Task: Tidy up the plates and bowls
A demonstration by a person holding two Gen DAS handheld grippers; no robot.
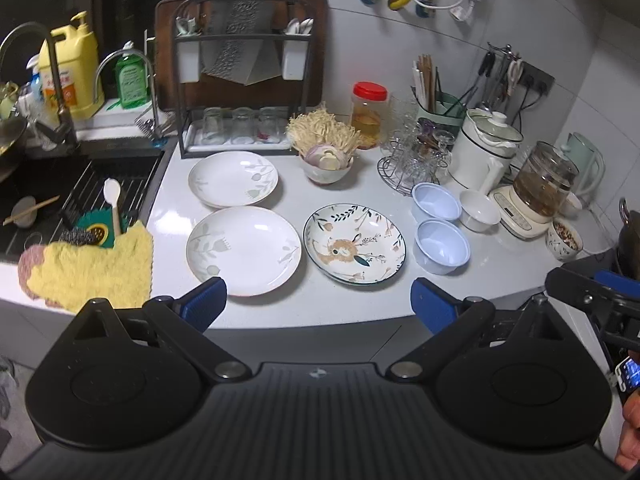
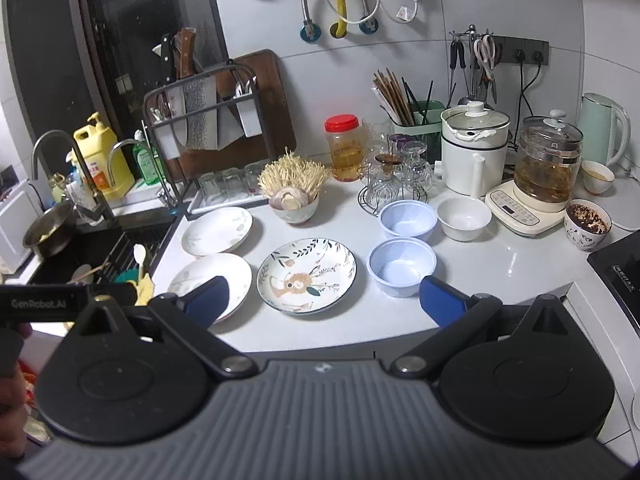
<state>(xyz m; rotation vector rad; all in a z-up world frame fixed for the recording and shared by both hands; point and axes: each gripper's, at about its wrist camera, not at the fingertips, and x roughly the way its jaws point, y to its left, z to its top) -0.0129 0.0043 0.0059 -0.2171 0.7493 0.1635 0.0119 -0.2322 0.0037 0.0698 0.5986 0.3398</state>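
Note:
Two white plates with pale leaf prints lie on the white counter, one nearer (image 1: 243, 250) (image 2: 204, 280) and one farther back (image 1: 233, 178) (image 2: 217, 231). To their right lies a deer-patterned plate (image 1: 354, 243) (image 2: 306, 274). Two light blue bowls (image 1: 442, 246) (image 1: 436, 202) (image 2: 401, 266) (image 2: 408, 219) and a small white bowl (image 1: 479, 210) (image 2: 464, 218) stand further right. My left gripper (image 1: 320, 305) hovers open above the counter's front edge, nothing between its blue pads. My right gripper (image 2: 326, 300) is open too, in front of the deer plate.
A bowl of mushrooms (image 1: 326, 160) stands behind the plates. At the back are a glass rack (image 1: 414, 160), a red-lidded jar (image 1: 369, 114), a white pot (image 1: 486, 148) and a glass kettle (image 1: 540, 180). The sink (image 1: 72, 200) and a yellow cloth (image 1: 90, 268) are left; a stove (image 2: 620, 268) is right.

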